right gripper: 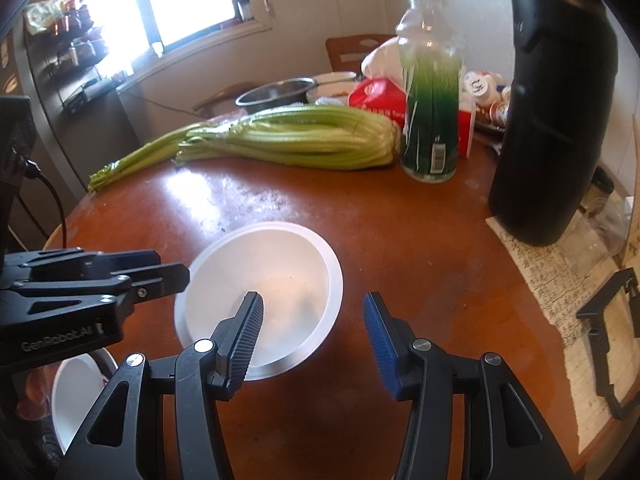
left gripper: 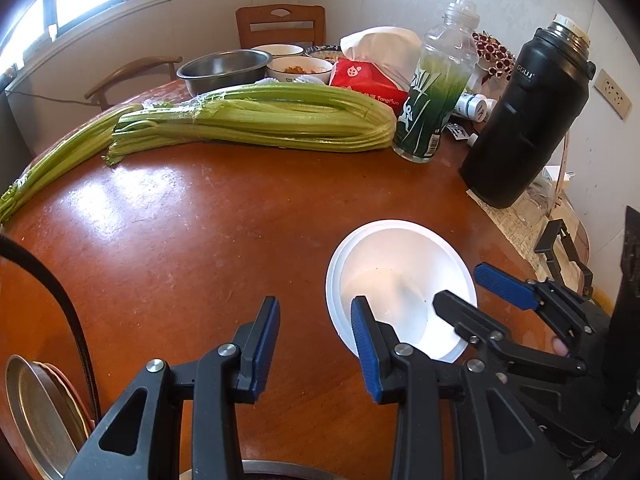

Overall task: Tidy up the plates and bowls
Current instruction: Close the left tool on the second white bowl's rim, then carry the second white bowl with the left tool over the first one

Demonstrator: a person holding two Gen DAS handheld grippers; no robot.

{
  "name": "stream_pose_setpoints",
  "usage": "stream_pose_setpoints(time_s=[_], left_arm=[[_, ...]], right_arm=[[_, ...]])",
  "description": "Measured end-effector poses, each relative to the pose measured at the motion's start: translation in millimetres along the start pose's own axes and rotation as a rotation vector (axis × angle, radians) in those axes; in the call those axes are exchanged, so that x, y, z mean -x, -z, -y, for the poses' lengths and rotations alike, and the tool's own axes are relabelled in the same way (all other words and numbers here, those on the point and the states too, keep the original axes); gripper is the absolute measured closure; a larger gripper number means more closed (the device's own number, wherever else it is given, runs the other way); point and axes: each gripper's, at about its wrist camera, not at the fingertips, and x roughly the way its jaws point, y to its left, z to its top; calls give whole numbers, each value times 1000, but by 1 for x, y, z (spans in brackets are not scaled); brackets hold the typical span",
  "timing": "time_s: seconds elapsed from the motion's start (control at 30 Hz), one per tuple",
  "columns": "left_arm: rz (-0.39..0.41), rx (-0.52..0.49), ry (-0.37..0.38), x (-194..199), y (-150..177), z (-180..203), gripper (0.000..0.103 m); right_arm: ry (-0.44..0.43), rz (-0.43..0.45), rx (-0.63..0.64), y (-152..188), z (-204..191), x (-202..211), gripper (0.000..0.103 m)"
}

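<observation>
A stack of metal plates point(left gripper: 38, 412) sits at the table's point(left gripper: 200, 240) near-left edge, about seven o'clock from the middle of the round brown top. The left gripper point(left gripper: 314, 344) hangs over bare wood with its blue pads point(left gripper: 264, 350) spread and nothing between them; its right finger overlaps the near rim of the white bowl point(left gripper: 400, 276). That bowl rests on a white plate point(left gripper: 333, 280) at roughly five o'clock on the table. The right gripper point(right gripper: 314, 338) straddles the bowl's right rim, one finger inside and one outside, its jaws apart and not pressing the wall. Celery point(left gripper: 256, 116) lies across the far side at twelve o'clock, a steel bowl point(left gripper: 224, 68) beyond it. At two o'clock stand a green-labelled bottle point(left gripper: 436, 96) and a black flask point(left gripper: 524, 120).
</observation>
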Motion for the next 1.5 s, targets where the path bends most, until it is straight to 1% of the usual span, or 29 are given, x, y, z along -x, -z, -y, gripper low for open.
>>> stream_pose_setpoints(time_s=[0.2, 0.53, 0.73, 0.83, 0.97, 1.07, 1.2, 1.5], left_arm=[[-18, 11, 5, -6, -1, -4, 66], [-39, 43, -4, -13, -1, -15, 66], [-103, 76, 27, -26, 3, -21, 66], [-101, 79, 12, -26, 4, -24, 66], [-98, 94, 14, -25, 6, -29, 66], [-96, 108, 24, -23, 7, -32, 66], [-68, 111, 26, -14, 7, -32, 66], [12, 99, 4, 21, 11, -34, 66]], right_arm=[[-51, -42, 23, 5, -10, -14, 49], [-91, -56, 75, 8, -39, -20, 49], [-107, -64, 103, 10, -55, -21, 49], [-112, -65, 108, 10, -59, -21, 49], [-122, -69, 106, 9, -63, -22, 48], [-116, -57, 113, 8, -65, -21, 47], [-115, -38, 123, 5, -71, -15, 47], [-127, 7, 151, 0, -87, 9, 47]])
